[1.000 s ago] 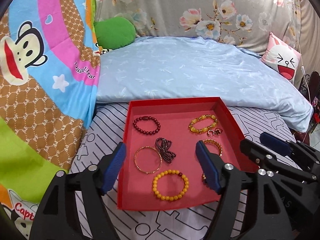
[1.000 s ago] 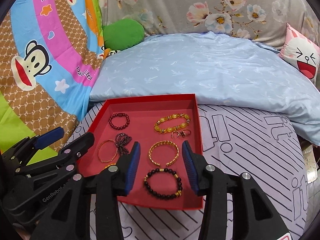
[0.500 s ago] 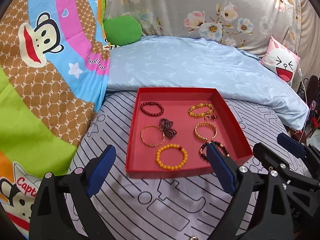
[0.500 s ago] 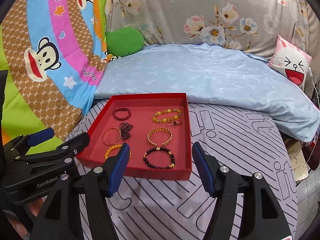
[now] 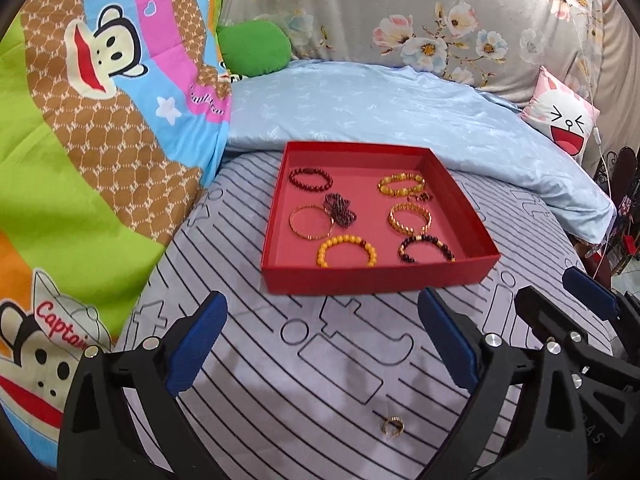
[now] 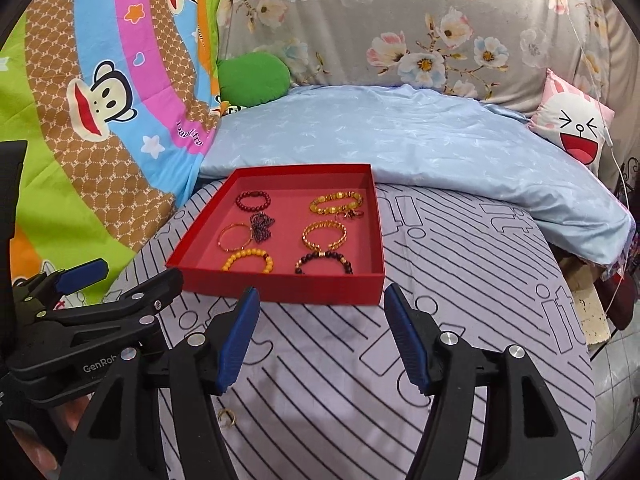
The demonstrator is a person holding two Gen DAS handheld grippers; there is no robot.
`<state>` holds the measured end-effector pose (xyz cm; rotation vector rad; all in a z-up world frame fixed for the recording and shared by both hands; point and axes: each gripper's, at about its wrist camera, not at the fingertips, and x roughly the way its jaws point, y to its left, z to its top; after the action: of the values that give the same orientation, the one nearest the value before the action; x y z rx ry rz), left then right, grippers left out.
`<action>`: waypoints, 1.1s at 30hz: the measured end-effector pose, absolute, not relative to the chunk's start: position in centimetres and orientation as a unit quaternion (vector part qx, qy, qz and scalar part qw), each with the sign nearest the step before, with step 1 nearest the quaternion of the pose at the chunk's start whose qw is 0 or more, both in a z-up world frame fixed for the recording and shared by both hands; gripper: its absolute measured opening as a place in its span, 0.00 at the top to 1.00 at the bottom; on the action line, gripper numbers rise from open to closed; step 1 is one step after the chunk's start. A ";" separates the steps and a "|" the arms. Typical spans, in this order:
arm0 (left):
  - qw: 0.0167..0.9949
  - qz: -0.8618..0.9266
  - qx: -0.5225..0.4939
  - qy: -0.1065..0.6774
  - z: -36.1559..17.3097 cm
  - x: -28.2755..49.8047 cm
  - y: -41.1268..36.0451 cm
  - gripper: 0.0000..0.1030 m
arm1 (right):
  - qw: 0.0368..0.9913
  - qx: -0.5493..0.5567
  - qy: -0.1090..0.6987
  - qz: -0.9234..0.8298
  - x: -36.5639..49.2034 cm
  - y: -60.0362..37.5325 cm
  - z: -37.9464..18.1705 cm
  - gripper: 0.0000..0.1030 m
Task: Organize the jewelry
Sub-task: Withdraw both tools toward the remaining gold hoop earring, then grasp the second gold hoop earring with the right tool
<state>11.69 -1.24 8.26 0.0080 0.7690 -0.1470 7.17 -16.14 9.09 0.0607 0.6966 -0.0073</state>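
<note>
A red tray (image 5: pixel 376 276) sits on the striped bed sheet and holds several bracelets and small rings; it also shows in the right wrist view (image 6: pixel 280 288). A small gold ring (image 5: pixel 392 426) lies on the sheet in front of the tray, between the two grippers; it shows in the right wrist view (image 6: pixel 227 417) too. My left gripper (image 5: pixel 322 334) is open and empty, held above the sheet short of the tray. My right gripper (image 6: pixel 322 322) is open and empty, just right of the left one.
A light blue quilt (image 5: pixel 380 108) lies behind the tray. A cartoon monkey blanket (image 5: pixel 92 128) rises on the left. A green cushion (image 5: pixel 254 48) and a pink face pillow (image 5: pixel 560 120) sit at the back. The bed edge drops off at right (image 6: pixel 600 320).
Both grippers have pulled back from over the tray toward me and opened wider. The gold ring on the sheet has come into view in front of the tray.
</note>
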 end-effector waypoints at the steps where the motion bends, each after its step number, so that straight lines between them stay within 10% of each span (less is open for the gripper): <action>1: 0.924 -0.070 0.006 0.376 7.9 11.3 -1.2 0.11 | 0.939 0.029 0.343 -0.003 6.8 -16.0 8.9 0.39; 33: 0.908 -0.006 -0.001 0.419 1.1 6.6 4.8 0.11 | 0.895 0.019 0.441 0.064 4.4 -8.9 -0.6 0.54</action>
<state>6.64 4.81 1.07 -0.0023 0.8639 -0.0134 4.45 -8.92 -0.61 0.0390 0.9151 0.1334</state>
